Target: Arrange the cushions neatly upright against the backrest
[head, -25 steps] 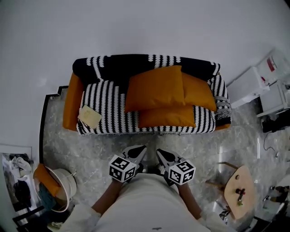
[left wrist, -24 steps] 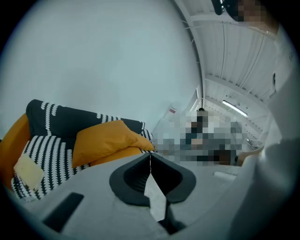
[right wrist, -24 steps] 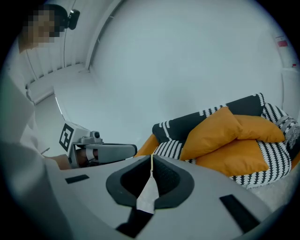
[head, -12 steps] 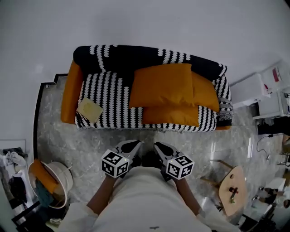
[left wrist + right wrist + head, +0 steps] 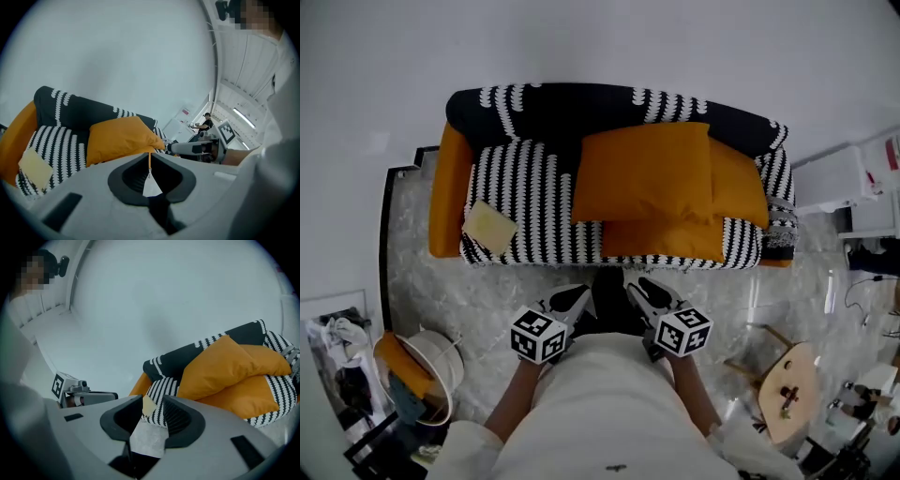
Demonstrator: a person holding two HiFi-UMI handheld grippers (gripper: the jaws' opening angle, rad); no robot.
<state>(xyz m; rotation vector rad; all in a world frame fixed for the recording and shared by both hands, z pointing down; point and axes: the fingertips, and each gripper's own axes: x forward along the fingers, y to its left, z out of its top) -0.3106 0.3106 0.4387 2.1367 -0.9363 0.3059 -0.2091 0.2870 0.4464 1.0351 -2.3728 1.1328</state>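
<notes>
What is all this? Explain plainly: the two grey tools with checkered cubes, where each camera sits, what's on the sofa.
A person holds a pincer tool in each hand. The wide picture comes from a camera on their head, looking down; the other two ride on the tools, looking along the jaws. On the striped sofa, three orange cushions lie piled toward the right, a pale yellow piece on the left. The left gripper is shut, empty; on the right gripper the jaws have just been opening, nothing between them.
</notes>
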